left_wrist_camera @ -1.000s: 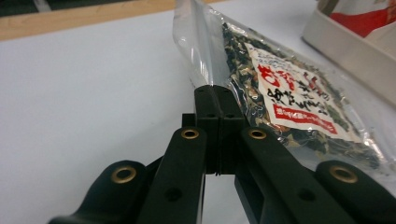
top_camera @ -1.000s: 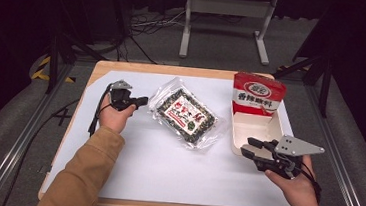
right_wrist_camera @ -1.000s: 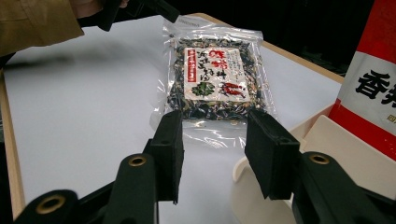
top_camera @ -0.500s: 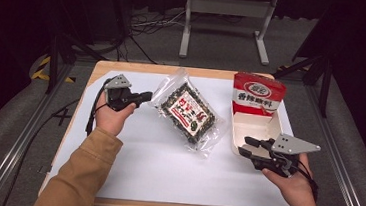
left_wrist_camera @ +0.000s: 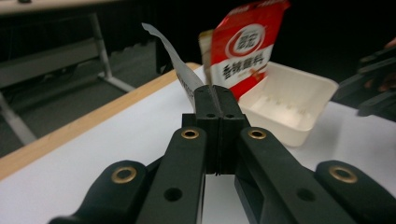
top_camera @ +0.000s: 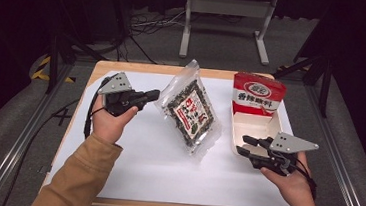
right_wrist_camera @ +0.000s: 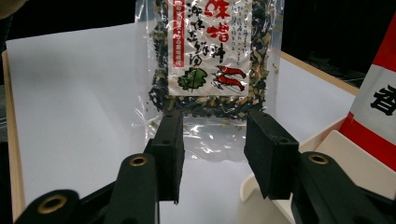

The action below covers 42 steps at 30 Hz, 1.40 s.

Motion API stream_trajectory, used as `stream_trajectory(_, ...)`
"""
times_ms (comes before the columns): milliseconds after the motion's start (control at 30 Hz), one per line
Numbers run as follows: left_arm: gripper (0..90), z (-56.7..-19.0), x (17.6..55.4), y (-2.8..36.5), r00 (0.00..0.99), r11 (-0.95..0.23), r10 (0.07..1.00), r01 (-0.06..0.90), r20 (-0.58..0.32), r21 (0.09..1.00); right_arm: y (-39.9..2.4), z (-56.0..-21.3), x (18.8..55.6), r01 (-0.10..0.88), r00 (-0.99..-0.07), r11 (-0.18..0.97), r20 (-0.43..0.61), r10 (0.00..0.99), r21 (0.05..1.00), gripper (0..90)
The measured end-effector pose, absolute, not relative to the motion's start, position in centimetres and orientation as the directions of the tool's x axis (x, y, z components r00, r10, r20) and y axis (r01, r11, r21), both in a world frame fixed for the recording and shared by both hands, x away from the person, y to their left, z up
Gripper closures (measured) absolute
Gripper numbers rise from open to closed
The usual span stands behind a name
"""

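Note:
A clear bag of dark dried seaweed [top_camera: 193,111] with a red-and-white label is raised at a tilt over the middle of the white table. My left gripper [top_camera: 155,94] is shut on its left edge. In the left gripper view the jaws [left_wrist_camera: 215,100] pinch the thin plastic edge [left_wrist_camera: 173,56]. I cannot tell if the bag's lower end touches the table. My right gripper [top_camera: 241,144] stands open beside the white tray [top_camera: 254,127], nothing between its pads. In the right gripper view the bag [right_wrist_camera: 215,60] hangs upright beyond the open gripper [right_wrist_camera: 212,140].
A red pouch [top_camera: 258,94] with white print stands upright in the far end of the tray; the tray's near part is bare. The table's wooden rim [top_camera: 144,68] borders the white sheet. A metal stand [top_camera: 226,16] and cables lie on the floor behind.
My left hand rose and moved right with the bag's edge in its jaws, so the bag went from lying flat to standing tilted. The right gripper kept still.

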<state>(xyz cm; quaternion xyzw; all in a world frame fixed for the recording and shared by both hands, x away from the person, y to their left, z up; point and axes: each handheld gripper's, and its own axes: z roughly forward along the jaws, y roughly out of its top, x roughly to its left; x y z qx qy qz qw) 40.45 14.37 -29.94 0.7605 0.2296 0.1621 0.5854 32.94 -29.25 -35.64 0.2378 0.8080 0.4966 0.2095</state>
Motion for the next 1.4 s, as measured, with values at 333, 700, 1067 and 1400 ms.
stream_trajectory(333, 90.0, -28.6, 36.9, 13.3, 0.892, -0.181, 0.45, 0.063, 0.025, 0.982, -29.0, -35.6, 32.9, 0.172, -0.804, 0.397, -0.104, 0.586, 0.902, 57.1)
stream_trajectory(700, 90.0, -27.8, 35.0, 14.0, 0.912, -0.142, 0.405, 0.0, 0.058, 0.99, -28.3, -35.4, 33.1, 0.166, -0.814, 0.404, -0.106, 0.57, 0.899, 55.2)
stream_trajectory(1067, 90.0, -27.7, 34.5, 14.0, 0.921, -0.135, 0.384, -0.013, 0.064, 0.991, -27.1, -33.8, 34.0, 0.143, -0.833, 0.416, -0.117, 0.54, 0.898, 48.5)
stream_trajectory(1400, 90.0, -27.8, 34.4, 14.0, 0.93, -0.129, 0.364, -0.01, 0.057, 0.992, -26.1, -31.8, 37.0, 0.167, -0.864, 0.43, -0.078, 0.497, 0.887, 42.4)
